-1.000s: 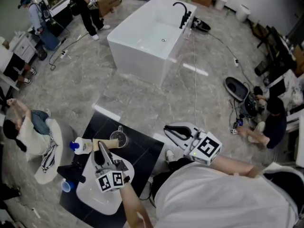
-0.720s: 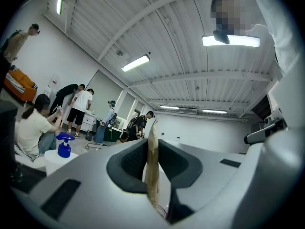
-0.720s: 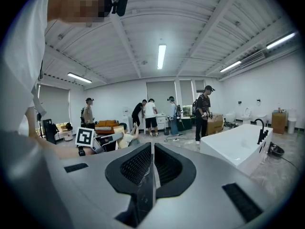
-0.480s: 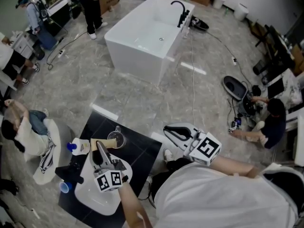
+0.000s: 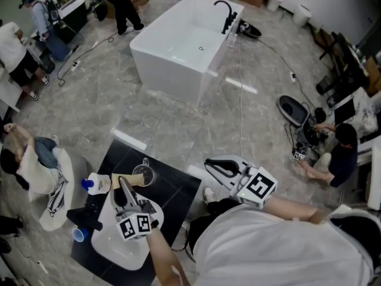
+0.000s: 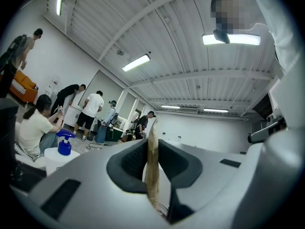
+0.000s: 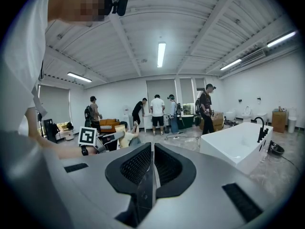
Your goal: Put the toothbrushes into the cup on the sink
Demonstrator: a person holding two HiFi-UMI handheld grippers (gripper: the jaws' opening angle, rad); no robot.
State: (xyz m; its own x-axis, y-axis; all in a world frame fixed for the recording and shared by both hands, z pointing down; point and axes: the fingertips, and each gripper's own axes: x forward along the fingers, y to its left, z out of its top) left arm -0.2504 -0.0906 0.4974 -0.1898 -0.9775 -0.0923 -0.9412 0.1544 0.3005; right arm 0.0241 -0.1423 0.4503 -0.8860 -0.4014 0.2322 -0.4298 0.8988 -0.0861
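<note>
Left tongs (image 6: pixel 151 147): toothbrush (image 6: pixel 152 178) upright, axis vertical.

head view looks steeply down over the sink (image 5: pixel 113 252); gripper views face upward across the room, the right sharing the bathtub (image 5: pixel 184 46).

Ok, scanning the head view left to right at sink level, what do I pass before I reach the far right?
Blue-capped pump bottle → glass cup → right claw → person sitting on the floor.
</note>
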